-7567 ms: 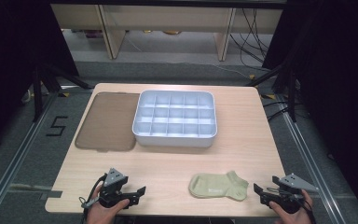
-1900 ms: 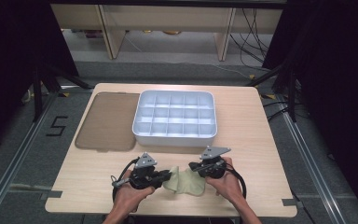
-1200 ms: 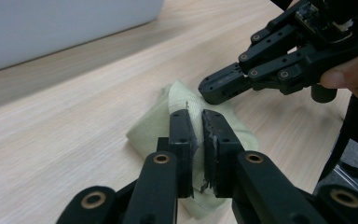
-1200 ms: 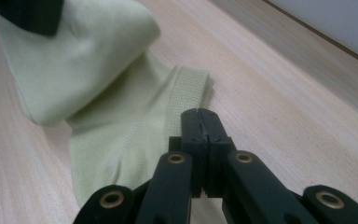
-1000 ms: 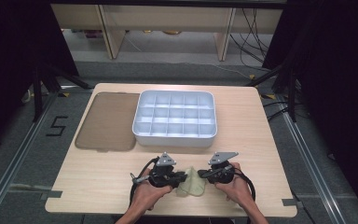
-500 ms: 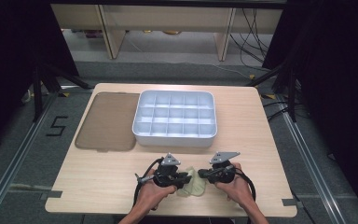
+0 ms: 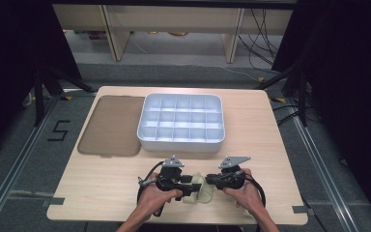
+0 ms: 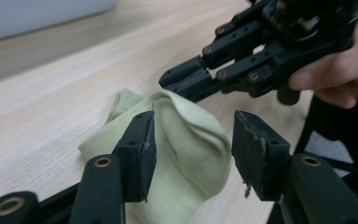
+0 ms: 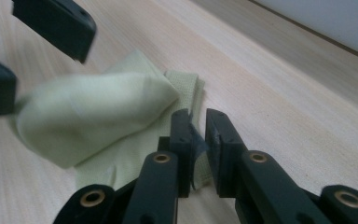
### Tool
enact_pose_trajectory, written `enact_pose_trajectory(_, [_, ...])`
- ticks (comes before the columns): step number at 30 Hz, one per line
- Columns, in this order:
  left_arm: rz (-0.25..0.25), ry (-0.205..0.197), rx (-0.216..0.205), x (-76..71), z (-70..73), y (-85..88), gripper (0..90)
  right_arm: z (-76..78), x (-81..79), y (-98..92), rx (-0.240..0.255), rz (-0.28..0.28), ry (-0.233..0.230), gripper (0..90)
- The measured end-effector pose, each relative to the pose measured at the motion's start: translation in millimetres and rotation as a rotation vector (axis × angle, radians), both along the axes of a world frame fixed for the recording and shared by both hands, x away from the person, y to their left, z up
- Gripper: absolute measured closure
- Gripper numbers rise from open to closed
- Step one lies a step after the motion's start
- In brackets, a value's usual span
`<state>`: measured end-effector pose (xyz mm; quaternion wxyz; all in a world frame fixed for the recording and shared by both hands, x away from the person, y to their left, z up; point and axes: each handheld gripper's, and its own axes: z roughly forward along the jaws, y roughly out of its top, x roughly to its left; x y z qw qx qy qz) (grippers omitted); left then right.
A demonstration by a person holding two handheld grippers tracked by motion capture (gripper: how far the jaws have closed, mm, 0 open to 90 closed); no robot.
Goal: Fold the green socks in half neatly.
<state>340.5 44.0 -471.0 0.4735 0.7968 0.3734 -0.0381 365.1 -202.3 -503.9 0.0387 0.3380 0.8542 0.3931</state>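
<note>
White divided tray [image 7: 180,142] sits mid-table [image 7: 101,179], compartments empty. Brown lid [image 7: 111,125] lies flat just beside it on its left, overhanging the table edge. Floor tape reads "5" [image 7: 58,130]; cables [image 7: 263,29] trail behind.

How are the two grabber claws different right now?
The left gripper has its jaws wide apart around the bunched sock, while the right gripper has its jaws nearly shut, pinching the sock's edge. The left one sits over the puffy middle; the right one holds a flat bit. Both are black.
</note>
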Motion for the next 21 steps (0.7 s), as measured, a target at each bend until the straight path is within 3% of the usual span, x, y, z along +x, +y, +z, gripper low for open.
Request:
enact_pose_trajectory(2, [-0.008, -0.020, 0.001, -2.6, 2.4, 6.3, 60.6, 3.5, -1.3, -2.6, 0.026, 0.001, -0.007, 80.9])
enact_pose_trajectory(3, [-0.007, -0.034, 0.011, -4.7, 2.9, 9.4, 60.6, 5.9, -1.9, -4.4, 0.029, -0.003, -0.013, 80.8])
enact_pose_trajectory(5, [0.003, -0.060, 0.039, -9.0, 2.4, 15.0, 72.3, 12.7, -4.7, -9.0, 0.049, -0.017, -0.030, 80.7])
enact_pose_trajectory(7, [0.017, -0.085, 0.075, -11.8, 0.0, 20.3, 77.0, 16.5, -7.1, -10.4, 0.051, 0.005, -0.037, 80.5])
enact_pose_trajectory(10, [0.016, -0.075, 0.089, -13.7, -7.2, 24.0, 78.9, 21.8, -12.6, -11.4, 0.045, -0.008, -0.044, 80.4])
enact_pose_trajectory(11, [0.015, -0.070, 0.091, -14.6, -12.0, 22.7, 79.3, 25.8, -16.6, -11.9, 0.050, 0.013, -0.079, 80.3])
enact_pose_trajectory(14, [0.011, -0.067, 0.094, -14.9, -16.1, 20.7, 79.3, 29.6, -22.8, -11.6, 0.054, 0.013, -0.067, 80.3])
enact_pose_trajectory(18, [-0.006, -0.065, 0.105, -17.5, -19.1, 13.0, 78.8, 29.5, -32.8, -6.0, 0.057, 0.062, -0.085, 80.0])
enact_pose_trajectory(21, [-0.018, -0.085, 0.121, -18.1, -20.5, 4.4, 79.1, 26.1, -39.6, 1.7, 0.023, 0.108, -0.076, 79.7])
